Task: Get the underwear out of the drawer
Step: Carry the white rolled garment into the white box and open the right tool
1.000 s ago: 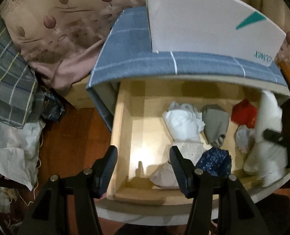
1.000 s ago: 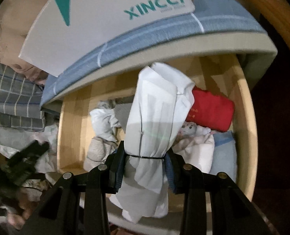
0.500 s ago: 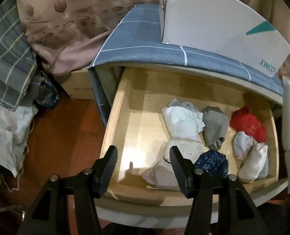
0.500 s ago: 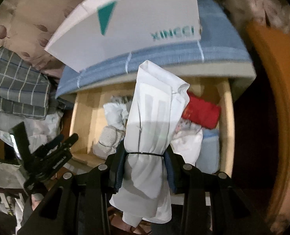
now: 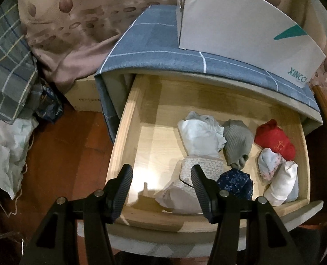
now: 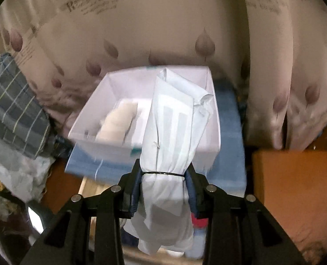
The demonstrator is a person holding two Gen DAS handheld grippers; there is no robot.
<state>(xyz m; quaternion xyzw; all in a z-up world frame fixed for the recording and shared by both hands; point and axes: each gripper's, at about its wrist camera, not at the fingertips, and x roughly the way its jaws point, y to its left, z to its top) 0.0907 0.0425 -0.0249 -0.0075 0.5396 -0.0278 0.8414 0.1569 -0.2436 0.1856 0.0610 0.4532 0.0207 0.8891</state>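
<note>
My right gripper (image 6: 162, 191) is shut on a rolled white underwear bundle (image 6: 174, 119), held upright in the air in front of the open white box (image 6: 93, 114) on the cabinet top. A beige rolled piece (image 6: 117, 123) lies in that box. In the left wrist view the wooden drawer (image 5: 128, 119) stands pulled out with several rolled pieces: white (image 5: 201, 134), grey (image 5: 237, 143), red (image 5: 273, 139), dark blue (image 5: 234, 182) and patterned white (image 5: 185, 183). My left gripper (image 5: 161, 187) is open and empty above the drawer's front left.
The white box (image 5: 240, 28) sits on the cabinet's blue checked cloth (image 5: 145, 50). A leaf-print curtain (image 6: 141, 22) hangs behind. Piled clothes (image 5: 6, 70) and a cardboard carton (image 5: 84, 97) lie at the left on the brown floor. An orange-brown wooden piece (image 6: 295, 187) stands at the right.
My right gripper has lifted the white bundle up out of the drawer to the level of the white box. The left gripper has drawn back a little and stays open.
</note>
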